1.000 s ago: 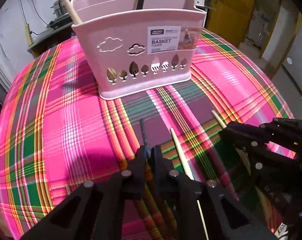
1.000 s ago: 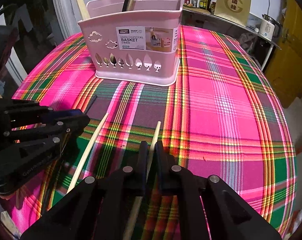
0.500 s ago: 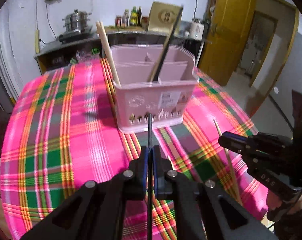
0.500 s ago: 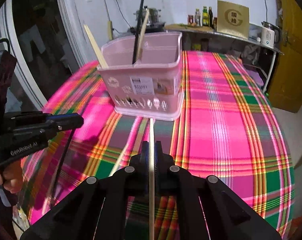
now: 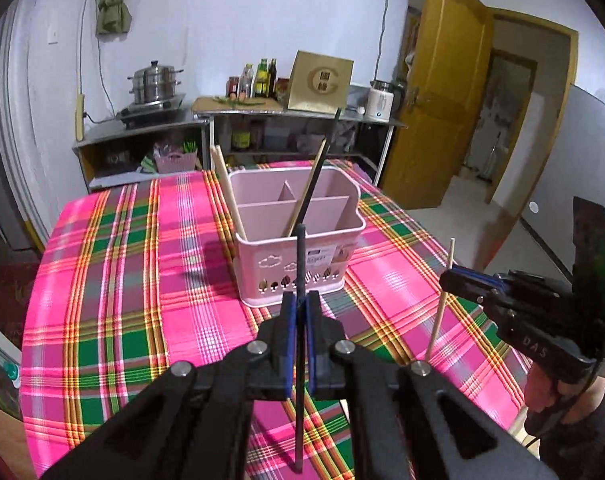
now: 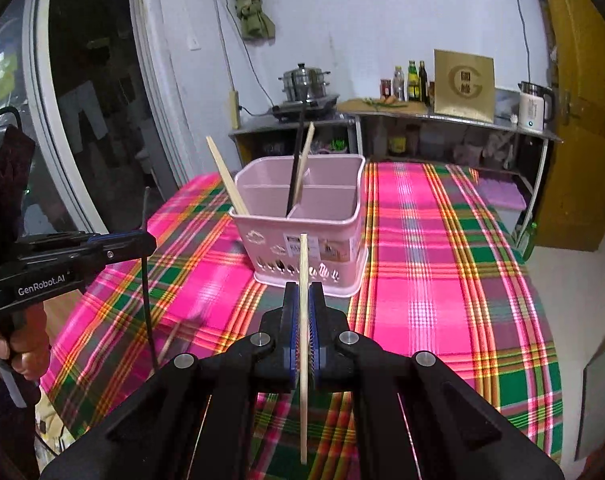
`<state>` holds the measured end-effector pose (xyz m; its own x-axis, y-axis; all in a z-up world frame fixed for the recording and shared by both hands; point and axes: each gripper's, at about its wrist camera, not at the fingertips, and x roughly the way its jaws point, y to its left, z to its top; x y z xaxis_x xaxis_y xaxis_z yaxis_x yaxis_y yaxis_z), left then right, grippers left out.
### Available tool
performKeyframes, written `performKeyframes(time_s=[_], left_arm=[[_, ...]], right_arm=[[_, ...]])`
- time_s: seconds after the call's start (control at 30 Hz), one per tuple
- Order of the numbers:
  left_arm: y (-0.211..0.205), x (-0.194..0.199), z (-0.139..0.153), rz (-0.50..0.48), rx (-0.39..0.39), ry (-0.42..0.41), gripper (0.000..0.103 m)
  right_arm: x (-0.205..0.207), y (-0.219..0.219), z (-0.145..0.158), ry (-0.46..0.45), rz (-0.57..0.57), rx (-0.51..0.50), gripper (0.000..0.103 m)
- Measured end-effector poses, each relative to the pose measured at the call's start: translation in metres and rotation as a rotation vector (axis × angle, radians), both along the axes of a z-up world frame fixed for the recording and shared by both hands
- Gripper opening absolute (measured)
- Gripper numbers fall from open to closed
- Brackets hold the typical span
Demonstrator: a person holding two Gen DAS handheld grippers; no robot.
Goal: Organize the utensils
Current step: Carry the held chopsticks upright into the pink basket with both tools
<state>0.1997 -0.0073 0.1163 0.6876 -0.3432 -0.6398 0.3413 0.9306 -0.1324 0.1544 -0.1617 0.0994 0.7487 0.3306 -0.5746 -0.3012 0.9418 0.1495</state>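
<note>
A pink divided utensil basket (image 5: 298,248) (image 6: 302,220) stands on the plaid tablecloth, holding a black chopstick (image 5: 322,164) and two wooden ones. My left gripper (image 5: 299,300) is shut on a black chopstick (image 5: 299,264), held upright above the table in front of the basket. My right gripper (image 6: 303,292) is shut on a wooden chopstick (image 6: 303,264), also upright and raised. Each gripper shows in the other's view, the right one (image 5: 454,276) with its wooden stick, the left one (image 6: 142,240) with its black stick.
The table with the pink and green plaid cloth (image 5: 142,280) drops off at its edges on all sides. A counter (image 5: 162,124) with a steamer pot, bottles and a kettle stands behind it. A yellow door (image 5: 442,100) is at the right.
Both grippers have risen from the tablecloth, each lifting its chopstick off the cloth, and pulled back from the basket. The sticks now stand upright.
</note>
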Motion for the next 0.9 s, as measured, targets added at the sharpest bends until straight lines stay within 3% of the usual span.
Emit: performKeyframes(time_s=[0.67, 0.9], left_arm=[[0.005, -0.001, 0.019, 0.004, 0.0, -0.028, 0.005], [0.001, 0.013, 0.042, -0.005, 0.0, -0.049, 0.005]], right_arm=[[-0.002, -0.008, 0.025, -0.054, 0.003, 0.027, 0.004], [0.012, 0.0, 0.05, -0.092, 0.019, 0.03, 0.004]])
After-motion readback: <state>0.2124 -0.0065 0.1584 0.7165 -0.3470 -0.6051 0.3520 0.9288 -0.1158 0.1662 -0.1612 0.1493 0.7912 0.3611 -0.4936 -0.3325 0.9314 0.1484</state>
